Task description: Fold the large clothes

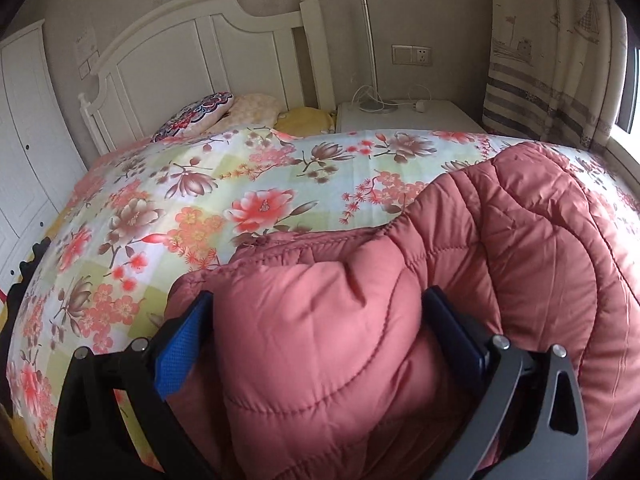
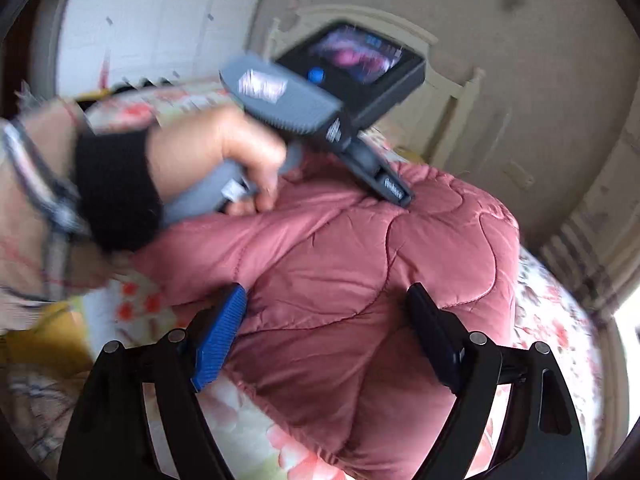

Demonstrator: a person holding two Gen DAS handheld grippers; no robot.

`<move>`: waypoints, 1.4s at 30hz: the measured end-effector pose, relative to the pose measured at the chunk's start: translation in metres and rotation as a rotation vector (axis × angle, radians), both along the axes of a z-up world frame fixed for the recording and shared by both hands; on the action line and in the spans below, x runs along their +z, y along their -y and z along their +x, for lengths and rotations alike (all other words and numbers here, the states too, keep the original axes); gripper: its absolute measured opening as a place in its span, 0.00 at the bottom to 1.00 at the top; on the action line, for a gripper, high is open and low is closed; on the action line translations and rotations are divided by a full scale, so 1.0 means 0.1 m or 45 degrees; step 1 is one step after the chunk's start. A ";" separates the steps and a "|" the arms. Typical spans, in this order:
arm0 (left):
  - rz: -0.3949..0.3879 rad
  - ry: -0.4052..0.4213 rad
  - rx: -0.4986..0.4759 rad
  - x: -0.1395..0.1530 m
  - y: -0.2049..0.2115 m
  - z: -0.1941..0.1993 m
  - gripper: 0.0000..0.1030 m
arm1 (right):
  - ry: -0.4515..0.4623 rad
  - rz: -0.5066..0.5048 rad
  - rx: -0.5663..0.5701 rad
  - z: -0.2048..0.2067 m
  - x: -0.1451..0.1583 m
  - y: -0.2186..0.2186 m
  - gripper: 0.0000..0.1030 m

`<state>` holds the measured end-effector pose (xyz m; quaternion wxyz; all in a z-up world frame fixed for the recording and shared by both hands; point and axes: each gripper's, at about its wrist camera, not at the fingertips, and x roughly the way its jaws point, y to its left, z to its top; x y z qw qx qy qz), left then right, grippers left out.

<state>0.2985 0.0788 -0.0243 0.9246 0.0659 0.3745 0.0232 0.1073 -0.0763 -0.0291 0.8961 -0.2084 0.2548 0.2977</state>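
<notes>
A pink quilted jacket [image 1: 520,240] lies in a heap on the flowered bedspread [image 1: 200,208]. In the left wrist view a thick fold of it bulges up between the fingers of my left gripper [image 1: 320,294], whose jaws stand very wide; the fabric touches both pads. In the right wrist view a hand [image 2: 216,148] holds that left gripper [image 2: 396,192], whose tip rests on the far part of the jacket [image 2: 360,248]. My right gripper [image 2: 328,290] hangs open just over the near part of the jacket, its fingers astride the fabric without squeezing it.
A white headboard [image 1: 200,48] and several pillows [image 1: 192,116] are at the far end of the bed. A white nightstand [image 1: 412,116] with a lamp [image 1: 370,52] stands beside it. A curtain [image 1: 552,60] hangs at the right, wardrobe doors [image 1: 24,140] at the left.
</notes>
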 end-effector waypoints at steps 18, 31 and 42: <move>-0.082 0.011 -0.009 -0.02 -0.08 -0.03 0.98 | -0.162 0.423 -0.453 2.16 0.46 0.81 0.61; -0.147 0.008 -0.002 -0.04 -0.17 -0.03 0.98 | -0.470 0.151 -0.468 2.56 -0.10 0.65 0.64; -0.185 0.002 0.003 -0.05 -0.24 -0.03 0.98 | -0.344 -0.047 -0.360 2.11 0.08 0.27 0.64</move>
